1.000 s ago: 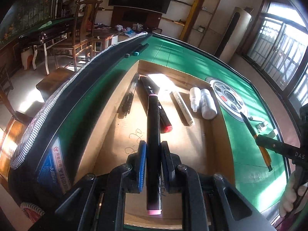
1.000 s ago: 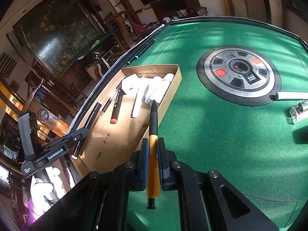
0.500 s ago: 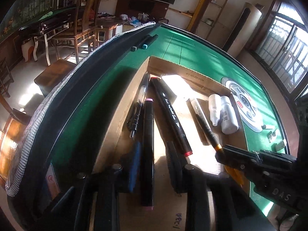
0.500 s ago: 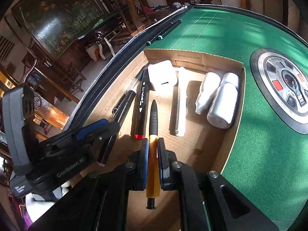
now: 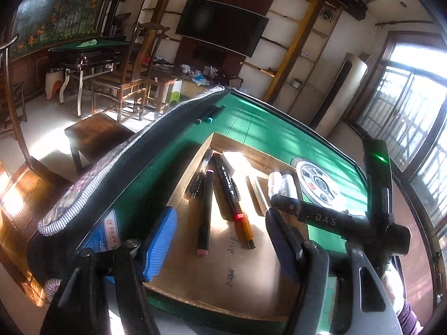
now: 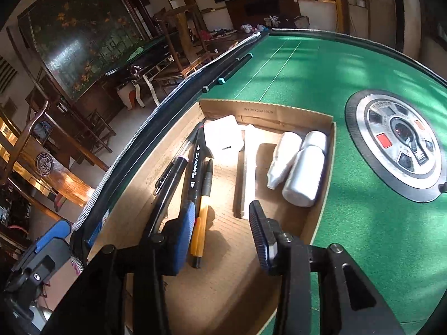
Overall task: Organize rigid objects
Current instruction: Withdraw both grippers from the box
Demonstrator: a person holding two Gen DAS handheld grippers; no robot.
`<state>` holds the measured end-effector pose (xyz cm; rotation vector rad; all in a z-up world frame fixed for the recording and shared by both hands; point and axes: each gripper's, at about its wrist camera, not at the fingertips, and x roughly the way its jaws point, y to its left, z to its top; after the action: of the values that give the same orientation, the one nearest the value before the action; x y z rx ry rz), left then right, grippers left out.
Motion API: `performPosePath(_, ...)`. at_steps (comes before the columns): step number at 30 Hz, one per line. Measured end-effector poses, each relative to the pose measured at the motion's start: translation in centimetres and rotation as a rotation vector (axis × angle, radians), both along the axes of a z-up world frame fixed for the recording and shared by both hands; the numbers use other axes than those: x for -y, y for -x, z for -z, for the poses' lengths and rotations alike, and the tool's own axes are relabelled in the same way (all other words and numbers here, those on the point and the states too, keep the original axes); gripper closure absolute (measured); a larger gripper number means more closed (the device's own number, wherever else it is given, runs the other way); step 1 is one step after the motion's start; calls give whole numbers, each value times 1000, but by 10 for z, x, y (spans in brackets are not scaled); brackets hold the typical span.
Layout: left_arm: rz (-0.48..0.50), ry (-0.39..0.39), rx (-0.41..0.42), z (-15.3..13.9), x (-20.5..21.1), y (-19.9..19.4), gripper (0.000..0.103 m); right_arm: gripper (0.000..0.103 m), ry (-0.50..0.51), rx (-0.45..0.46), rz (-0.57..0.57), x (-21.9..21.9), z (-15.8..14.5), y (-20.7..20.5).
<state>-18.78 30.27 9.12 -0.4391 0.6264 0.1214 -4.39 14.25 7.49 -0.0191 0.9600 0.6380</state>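
Note:
A shallow cardboard box (image 5: 195,167) (image 6: 324,212) lies on the green table. In it lie a black marker with pink ends (image 5: 206,209) (image 6: 174,178), a black marker with a red end (image 5: 226,187) (image 6: 195,170), an orange-and-black pen (image 5: 245,230) (image 6: 201,217), a thin black pen (image 5: 199,177), a white block (image 6: 222,136), a pale stick (image 6: 248,173) and two white bottles (image 6: 296,167). My left gripper (image 5: 220,245) is open and empty above the box's near end. My right gripper (image 6: 220,233) is open and empty, just right of the orange pen.
Two dark markers with teal caps (image 5: 209,114) (image 6: 229,69) lie on the green felt beyond the box. A round metal control panel (image 6: 396,145) (image 5: 318,181) sits in the table's middle. The padded table edge (image 5: 92,184) runs along the left.
My left gripper opened and let go of the pink-ended marker, which now lies in the box. My right gripper opened and let go of the orange pen in the box. Both pulled back a little.

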Motion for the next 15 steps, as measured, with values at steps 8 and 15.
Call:
performPosePath(8, 31, -139, 93, -23, 54, 16, 27, 14, -7, 324, 193, 104, -36, 60)
performPosePath(15, 150, -158, 68, -22, 109, 18, 27, 13, -35, 281, 324, 167, -20, 57)
